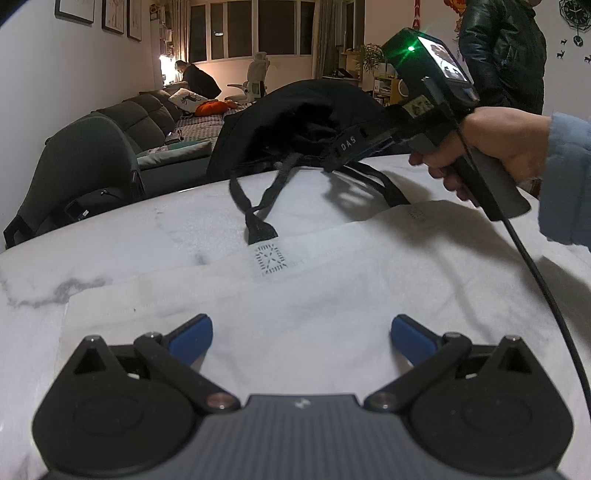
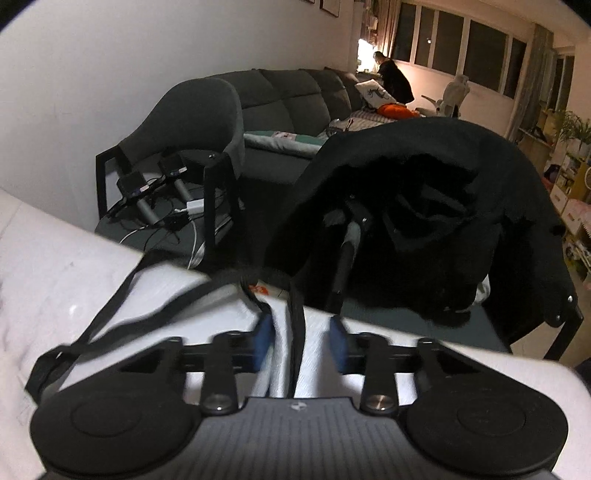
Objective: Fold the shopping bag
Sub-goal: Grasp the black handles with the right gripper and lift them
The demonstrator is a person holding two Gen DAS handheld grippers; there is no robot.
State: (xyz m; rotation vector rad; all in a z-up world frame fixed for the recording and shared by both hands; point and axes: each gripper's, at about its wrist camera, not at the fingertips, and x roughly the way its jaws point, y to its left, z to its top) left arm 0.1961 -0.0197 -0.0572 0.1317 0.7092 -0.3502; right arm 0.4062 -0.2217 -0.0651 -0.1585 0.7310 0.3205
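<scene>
Bag (image 1: 332, 295) flat on table (image 1: 110, 236), unfolded; left tool (image 1: 301, 332) wide open, empty; right tool (image 2: 301, 341) part-open around handles (image 2: 295, 314), grip unclear.

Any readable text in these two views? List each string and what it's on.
"DAS": white letters on the black finger arm of the right tool.
Sticker on the right tool's body: printed, too small to read.
Screen on the right tool: lit, content unreadable.
Logo on the left tool body: a mark, no letters.
Red wall decorations, top right: not legible.
Right wrist view: no readable text.
</scene>
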